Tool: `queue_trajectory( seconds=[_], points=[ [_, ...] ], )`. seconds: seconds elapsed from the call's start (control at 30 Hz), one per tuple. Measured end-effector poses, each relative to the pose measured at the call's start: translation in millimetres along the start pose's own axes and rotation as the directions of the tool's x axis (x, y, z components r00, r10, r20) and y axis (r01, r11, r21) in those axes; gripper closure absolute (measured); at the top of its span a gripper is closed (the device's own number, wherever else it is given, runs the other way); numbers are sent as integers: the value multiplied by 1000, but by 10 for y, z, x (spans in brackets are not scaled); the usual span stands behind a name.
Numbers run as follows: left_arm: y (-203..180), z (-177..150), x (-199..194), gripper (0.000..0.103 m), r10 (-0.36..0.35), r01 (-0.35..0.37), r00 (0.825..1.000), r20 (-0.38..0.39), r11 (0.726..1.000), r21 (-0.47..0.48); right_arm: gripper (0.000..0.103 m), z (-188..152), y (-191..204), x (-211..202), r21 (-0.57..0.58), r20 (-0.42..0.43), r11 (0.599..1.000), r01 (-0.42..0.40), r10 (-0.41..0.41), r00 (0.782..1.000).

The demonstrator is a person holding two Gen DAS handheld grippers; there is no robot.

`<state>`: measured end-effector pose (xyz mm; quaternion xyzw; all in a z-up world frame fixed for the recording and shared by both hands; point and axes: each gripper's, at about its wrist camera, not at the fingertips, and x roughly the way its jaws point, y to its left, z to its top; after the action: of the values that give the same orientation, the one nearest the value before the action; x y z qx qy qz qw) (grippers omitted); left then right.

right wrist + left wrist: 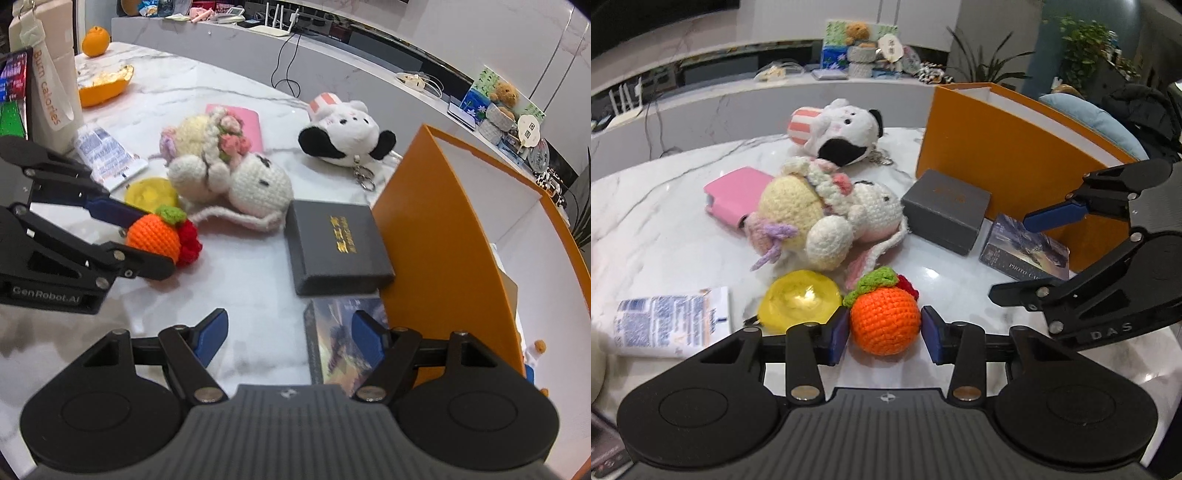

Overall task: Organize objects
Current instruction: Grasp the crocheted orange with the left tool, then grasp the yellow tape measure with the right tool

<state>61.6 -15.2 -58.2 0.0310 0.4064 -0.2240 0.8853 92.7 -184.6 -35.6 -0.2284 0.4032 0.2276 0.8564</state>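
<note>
A white marble table [657, 229] with grey veins carries everything, and behind it a curved grey-white counter [738, 92] runs across the room, with potted plants [1082, 44] at the far right.

From the left in the left wrist view: a blue-printed tissue pack [672, 319] lies flat near the table's edge; a pink case [735, 194] lies behind a crocheted bunny doll [827, 214] on its side; a yellow round dish [798, 297] sits just in front of the doll. Further back lies a white-and-black plush toy [842, 129] with a key ring. The crocheted orange [884, 319], green leaf on top and a red crocheted piece behind it, rests on the table just right of the dish. The left gripper [884, 328] has its jaws pinching this orange, one blue pad on each side. To the right come a grey box [945, 212], shut, then a photo card box [1027, 251], also shut, both beside a tall orange box [1015, 158] standing open at the top.

In the right wrist view, the orange box's white interior is mostly cut off and its contents are hard to make out. The right gripper [291, 339] hangs with jaws spread, one pad over the photo card box, not gripping it. The left edge of that view shows peeled orange rind [103, 83].
</note>
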Motion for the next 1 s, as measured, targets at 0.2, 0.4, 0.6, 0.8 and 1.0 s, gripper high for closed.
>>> queue_trajectory(
  seconds=[0.2,0.4,0.6,0.8,1.0],
  points=[
    [160,-202,-317,55,33,-36,997,-73,998,-50,28,199,81,-37,75,74,995,-73,67,995],
    [403,-479,-526,55,76,-86,992,-101,992,-93,29,314,411,-2,30,156,985,-173,166,974],
    [507,-521,-594,55,85,-95,992,-93,989,-117,30,394,793,255,-38,135,984,-171,175,975],
    [542,-529,-601,54,79,-91,992,-93,987,-134,30,496,943,560,1,127,990,-141,140,982],
    [575,-534,-604,54,65,-79,993,-96,986,-148,49,555,910,650,49,164,982,-181,171,971]
  ],
)
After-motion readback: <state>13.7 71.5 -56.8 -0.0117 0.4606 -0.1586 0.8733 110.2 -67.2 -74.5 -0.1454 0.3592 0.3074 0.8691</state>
